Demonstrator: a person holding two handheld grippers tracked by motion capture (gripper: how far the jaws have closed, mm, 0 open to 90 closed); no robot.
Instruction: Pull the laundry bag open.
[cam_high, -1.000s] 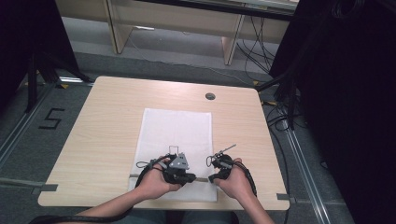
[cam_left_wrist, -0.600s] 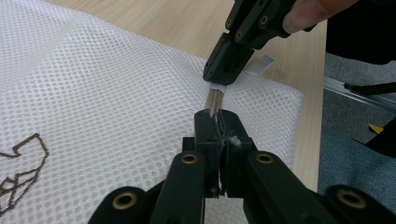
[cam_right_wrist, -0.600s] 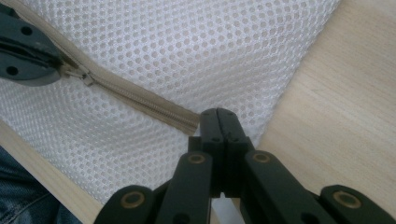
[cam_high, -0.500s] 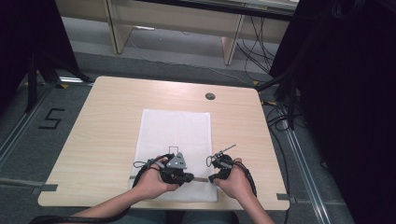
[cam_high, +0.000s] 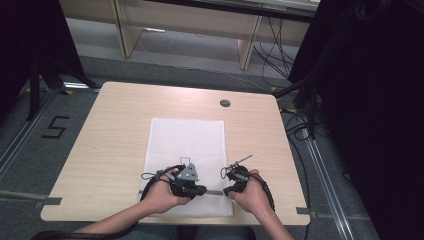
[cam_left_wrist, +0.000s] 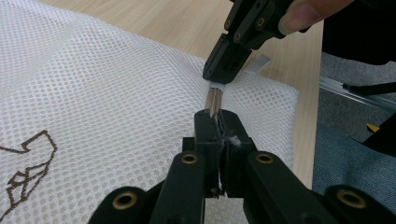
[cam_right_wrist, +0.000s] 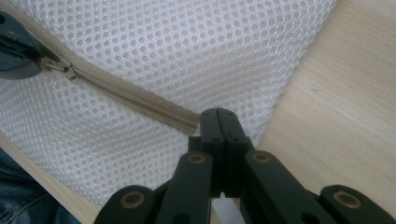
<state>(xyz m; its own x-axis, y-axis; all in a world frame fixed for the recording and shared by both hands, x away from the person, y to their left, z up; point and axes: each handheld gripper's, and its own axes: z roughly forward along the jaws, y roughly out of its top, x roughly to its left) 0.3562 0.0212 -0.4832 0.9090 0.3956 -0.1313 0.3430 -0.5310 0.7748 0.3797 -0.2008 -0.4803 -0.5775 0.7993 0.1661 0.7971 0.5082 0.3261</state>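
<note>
In the left gripper view the jaws of the left gripper (cam_left_wrist: 215, 122) are seen pressed together low in the frame's centre, apparently on the zipper pull (cam_left_wrist: 215, 100). Just above them, the right gripper (cam_left_wrist: 223, 77) comes down from the upper right and pinches the zipper's end. In the right gripper view its jaws are closed at centre frame on the end of the beige zipper (cam_right_wrist: 126, 91), which is seen running up to the upper left, where the slider sits against the other gripper's dark body. The zipper belongs to a white mesh bag (cam_high: 187, 150), laid flat in the lower middle of the high view on the wooden surface (cam_high: 115, 125), with both grippers at its near edge. The step in hand is judged to be working the zipper: one end is anchored while the slider is gripped. For the next move, a steady pull of the slider along the track is called for, with the end held taut. Whether the bag is being opened or shut cannot be told; the pull tab is largely hidden between the jaws, and any contents are not made out.
</note>
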